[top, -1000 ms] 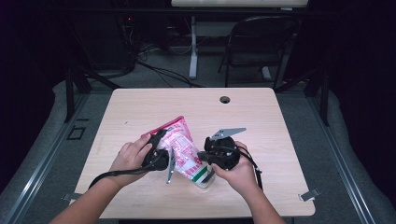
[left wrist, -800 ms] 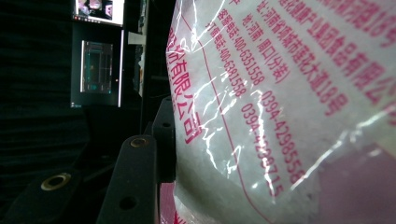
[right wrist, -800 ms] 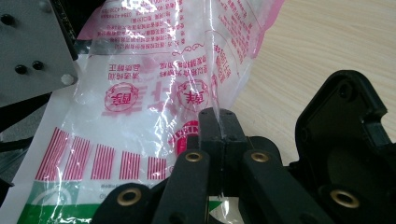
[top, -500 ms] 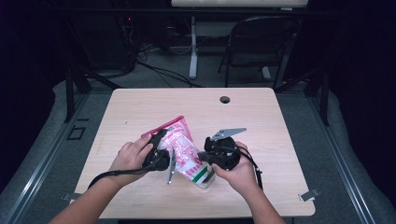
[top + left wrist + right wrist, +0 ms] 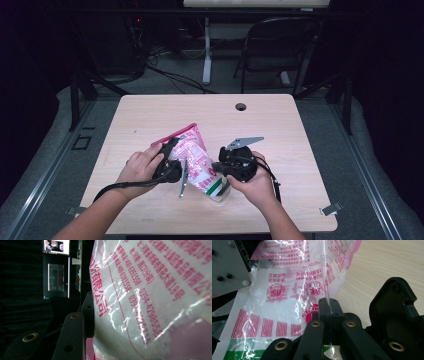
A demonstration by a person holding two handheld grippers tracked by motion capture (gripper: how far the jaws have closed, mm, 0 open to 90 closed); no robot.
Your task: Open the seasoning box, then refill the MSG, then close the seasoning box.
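A clear plastic bag [image 5: 197, 162] with pink print, a green band and white grains lies slanted across the near middle of the wooden table [image 5: 150, 115]. My left gripper [image 5: 176, 157] grips its left side; in the left gripper view the bag [image 5: 150, 302] presses against one black finger [image 5: 73, 337] and hides the other. My right gripper [image 5: 217, 167] comes in from the right near the bag's lower end. In the right gripper view its jaws [image 5: 329, 306] stand closed together, pinching a fold of the bag's film [image 5: 287, 290]. The left gripper's grey plate [image 5: 227, 265] shows at top left.
A round cable hole [image 5: 241, 106] sits near the table's far edge. A dark folding chair [image 5: 280, 50] and floor cables [image 5: 165, 75] lie beyond the table. A metal clip [image 5: 331, 209] hangs at the front right corner. Bare wood lies right of the bag [image 5: 382, 262].
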